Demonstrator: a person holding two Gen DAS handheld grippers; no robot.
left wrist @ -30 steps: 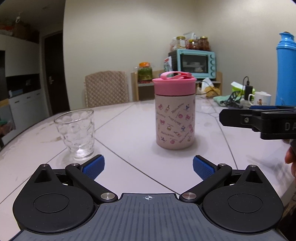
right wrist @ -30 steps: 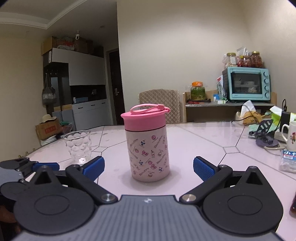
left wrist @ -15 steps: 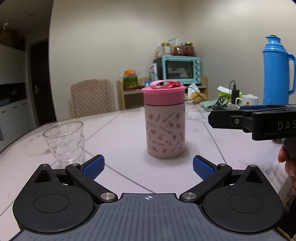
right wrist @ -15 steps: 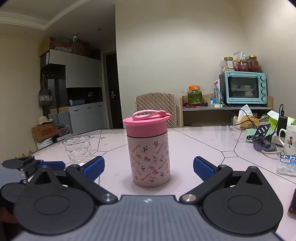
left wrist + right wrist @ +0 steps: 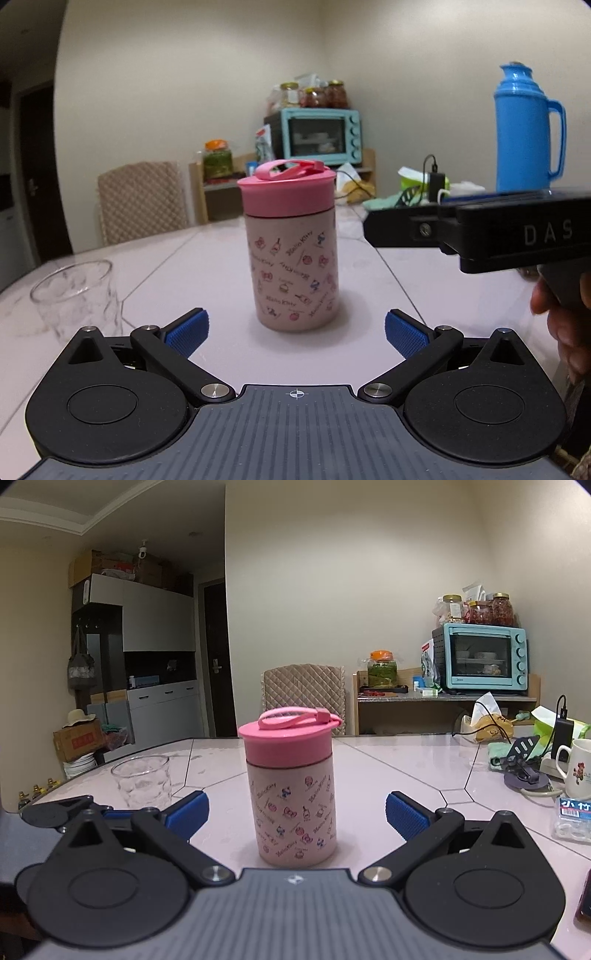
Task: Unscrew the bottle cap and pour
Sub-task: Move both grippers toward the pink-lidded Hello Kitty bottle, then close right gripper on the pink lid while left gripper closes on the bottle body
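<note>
Both hand-held grippers, left [image 5: 296,328] and right [image 5: 296,812], are level, spread wide, facing one pink-capped bottle [image 5: 291,790]; one glass [image 5: 142,781] stands beside.

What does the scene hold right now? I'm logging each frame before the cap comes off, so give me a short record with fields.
bottle: pink patterned bottle, upright on the table
cap: pink cap on, strap loop lying on top
glass: clear glass, upright, looks empty, left of the bottle, apart from it
left gripper: open, bottle ahead between its fingers, not touching
right gripper: open, fingers either side of the bottle, no visible contact
pouring: not begun
</note>
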